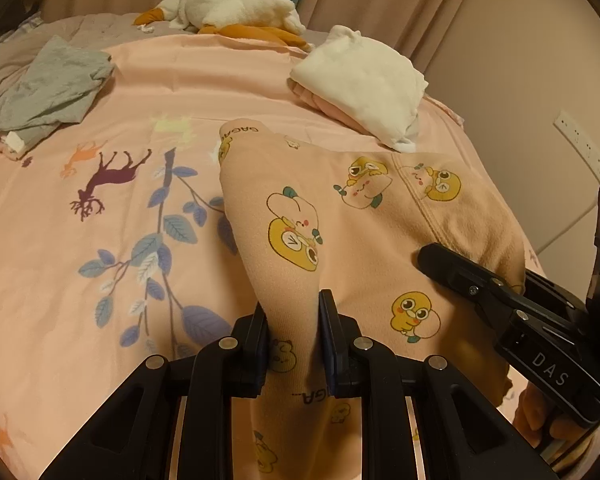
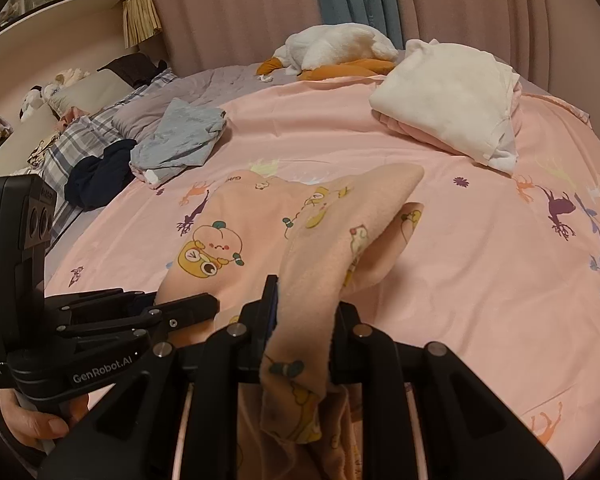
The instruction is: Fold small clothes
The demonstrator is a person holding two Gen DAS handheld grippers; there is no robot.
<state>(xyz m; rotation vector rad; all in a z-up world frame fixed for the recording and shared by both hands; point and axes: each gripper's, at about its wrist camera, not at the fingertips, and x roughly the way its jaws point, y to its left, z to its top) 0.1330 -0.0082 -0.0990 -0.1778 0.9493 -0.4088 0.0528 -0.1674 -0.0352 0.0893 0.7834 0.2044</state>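
The left claw (image 1: 293,320) is clamped on a bunched fold of the peach cartoon-print garment (image 1: 340,208), its pads pressing the cloth from both sides. The right claw (image 2: 306,312) likewise pinches another edge of the same garment, with fabric draped over and hanging below its fingers. The garment lies partly lifted on the pink bedsheet (image 1: 120,92), near the front. A grey folded garment (image 1: 48,92) and a white folded pile (image 1: 364,84) sit farther back, well apart.
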